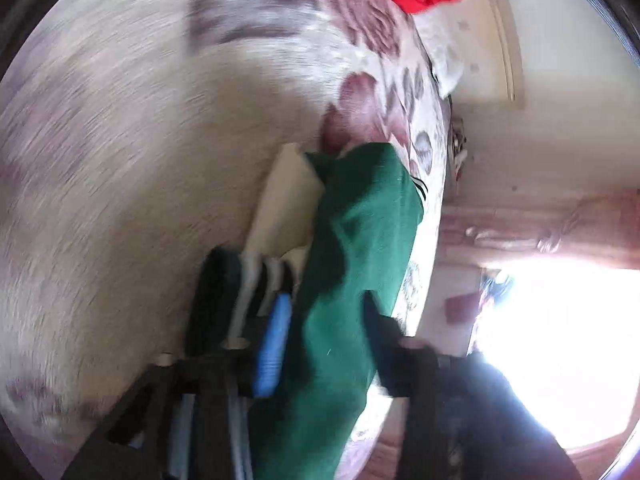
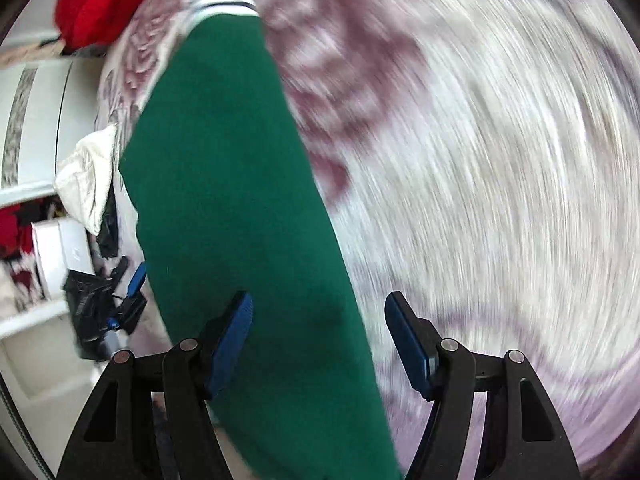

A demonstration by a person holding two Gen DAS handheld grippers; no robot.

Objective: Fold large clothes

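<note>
A long green garment (image 2: 240,184) of soft knit cloth is lying across a bed (image 2: 500,160) that is wearing a pale cover printed with blurred plum-coloured flowers. In the right wrist view the cloth is stretching away as one smooth tapering band, ending at the far end in a ribbed cuff (image 2: 222,5) striped white and dark. The right gripper (image 2: 318,320) is hovering over its near end with its jaws standing wide apart; the blue ribbed pads (image 2: 232,340) are touching nothing, the left one lying over the green cloth and the other over the bed cover.

In the left wrist view the same green cloth (image 1: 352,264) is hanging in loose folds over the left gripper (image 1: 320,308), with a white lining or panel (image 1: 286,200) and a striped rib edge showing beside it. One blue pad (image 1: 272,344) is showing against the cloth; the other finger is dark and blurred, so whether these jaws are pinching the fabric I cannot tell.

A crumpled red cloth (image 2: 100,0) is sitting at the far corner of the bed, and a cream cloth (image 2: 90,176) is drooping off its edge beside white shelving (image 2: 44,120)
</note>
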